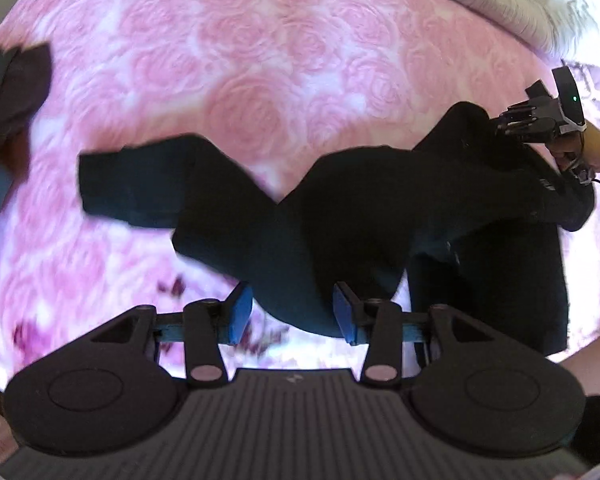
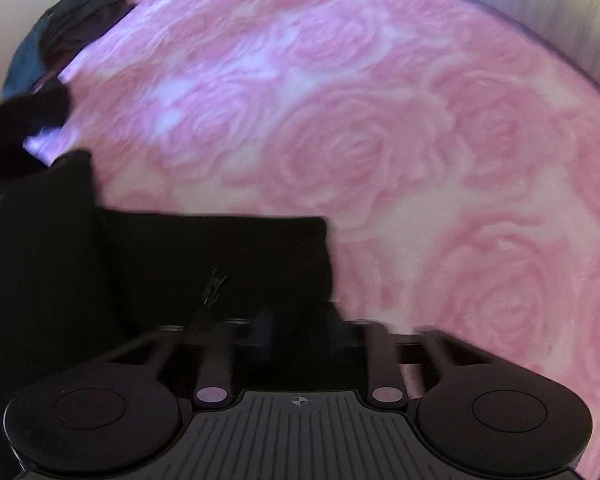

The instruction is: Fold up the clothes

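the black garment [image 1: 340, 216] lies bunched on the pink rose blanket [image 1: 260, 60]. the left gripper [image 1: 293, 310] pinches its fold; the right gripper's [image 1: 512, 120] state i cannot tell.

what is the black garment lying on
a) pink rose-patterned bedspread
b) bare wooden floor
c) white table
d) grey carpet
a: the black garment lies spread over the pink rose-patterned bedspread, seen all around it in both wrist views.
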Tool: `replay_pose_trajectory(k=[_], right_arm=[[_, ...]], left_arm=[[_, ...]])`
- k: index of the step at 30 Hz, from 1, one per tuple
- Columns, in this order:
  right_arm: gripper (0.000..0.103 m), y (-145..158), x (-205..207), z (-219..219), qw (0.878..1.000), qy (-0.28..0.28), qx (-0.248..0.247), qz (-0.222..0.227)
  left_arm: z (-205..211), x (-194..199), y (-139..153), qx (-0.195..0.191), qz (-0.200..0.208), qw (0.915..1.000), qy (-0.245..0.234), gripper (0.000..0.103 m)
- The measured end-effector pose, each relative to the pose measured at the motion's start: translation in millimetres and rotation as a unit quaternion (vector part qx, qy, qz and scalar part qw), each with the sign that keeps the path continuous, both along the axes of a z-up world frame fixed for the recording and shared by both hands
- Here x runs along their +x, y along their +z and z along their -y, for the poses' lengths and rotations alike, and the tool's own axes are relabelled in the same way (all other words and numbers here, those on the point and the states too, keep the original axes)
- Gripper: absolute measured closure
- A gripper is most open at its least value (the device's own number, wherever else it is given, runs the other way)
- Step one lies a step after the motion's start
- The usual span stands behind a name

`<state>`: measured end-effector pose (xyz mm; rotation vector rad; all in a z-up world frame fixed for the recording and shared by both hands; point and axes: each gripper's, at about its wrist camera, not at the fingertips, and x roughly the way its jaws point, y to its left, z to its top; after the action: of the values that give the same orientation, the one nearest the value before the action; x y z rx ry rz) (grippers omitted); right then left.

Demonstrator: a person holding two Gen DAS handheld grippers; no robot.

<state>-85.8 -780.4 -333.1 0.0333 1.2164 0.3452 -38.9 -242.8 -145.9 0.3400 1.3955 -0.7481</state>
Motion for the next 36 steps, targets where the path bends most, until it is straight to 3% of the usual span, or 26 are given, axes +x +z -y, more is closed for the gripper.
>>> replay_pose_trajectory(k=[2,4,6,8,10,14,16,18,20,25,26,27,28,29,31,32,34,36], right_arm=[[0.091,27.9,-7.6,16.3,0.998,-0.042,0.008,0.042],[0.091,64.9,-18.0,39.2,0.990,-0.096,-0.016,0.105],[0.091,100.6,-30.7,67.3,0.969,-0.169,-0.054,0.169],[0.091,121.8,-43.5,94.0,0.945,-0.245,-0.084,0.202],[0.090,119.7,-54.3,115.1,0.933,-0.291,-0.086,0.192],[0.088,78.6,-63.6,133.2,0.938,-0.305,-0.092,0.135],[0.079,60.1,-68.2,142.4,0.932,-0.333,-0.084,0.112],[0.053,56.0,-80.5,150.8,0.919,-0.370,-0.072,0.115],[0.039,52.2,-92.6,155.5,0.912,-0.388,-0.055,0.120],[0.036,40.1,-103.2,164.7,0.928,-0.360,-0.043,0.089],[0.036,32.6,-104.1,165.5,0.931,-0.354,-0.044,0.080],[0.036,24.2,-104.6,166.2,0.933,-0.348,-0.045,0.072],[0.036,15.6,-103.6,166.7,0.936,-0.343,-0.043,0.064],[0.037,6.7,-101.5,167.2,0.939,-0.339,-0.038,0.055],[0.089,-2.0,-95.1,166.8,0.941,-0.333,-0.035,0.046],[0.097,-0.6,-91.1,167.3,0.940,-0.336,-0.035,0.046],[0.101,10.1,-84.4,167.6,0.939,-0.338,-0.034,0.057],[0.101,41.5,-81.8,166.2,0.938,-0.329,-0.032,0.100]], left_arm=[[-4.2,3.8,14.9,-0.032,0.011,0.9994,0.002,0.064],[5.1,11.2,27.2,-0.066,0.030,0.9974,-0.001,0.063],[28.0,21.9,30.3,-0.099,0.059,0.9933,-0.008,0.056],[61.6,36.9,18.5,-0.124,0.081,0.9888,-0.015,0.051],[107.7,53.3,-2.7,-0.145,0.095,0.9844,-0.032,0.051],[212.7,81.3,-54.6,-0.180,0.102,0.9753,-0.077,0.051],[261.8,86.8,-80.5,-0.188,0.094,0.9723,-0.103,0.051],[293.7,85.3,-101.6,-0.168,0.093,0.9710,-0.142,0.051],[321.4,82.6,-121.7,-0.143,0.096,0.9684,-0.180,0.050],[390.8,75.7,-171.9,-0.077,0.103,0.9531,-0.274,0.051],[404.7,74.4,-182.0,-0.063,0.104,0.9485,-0.292,0.053],[410.0,70.4,-184.8,-0.058,0.108,0.9425,-0.311,0.072],[408.9,65.8,-182.8,-0.058,0.109,0.9377,-0.325,0.081],[406.3,62.8,-179.4,-0.059,0.111,0.9356,-0.330,0.099],[397.6,59.9,-168.1,-0.065,0.122,0.9337,-0.331,0.100],[391.4,61.2,-159.5,-0.073,0.131,0.9339,-0.325,0.101],[376.0,73.3,-131.3,-0.096,0.151,0.9387,-0.295,0.100],[361.3,91.7,-101.8,-0.114,0.176,0.9421,-0.262,0.100]])
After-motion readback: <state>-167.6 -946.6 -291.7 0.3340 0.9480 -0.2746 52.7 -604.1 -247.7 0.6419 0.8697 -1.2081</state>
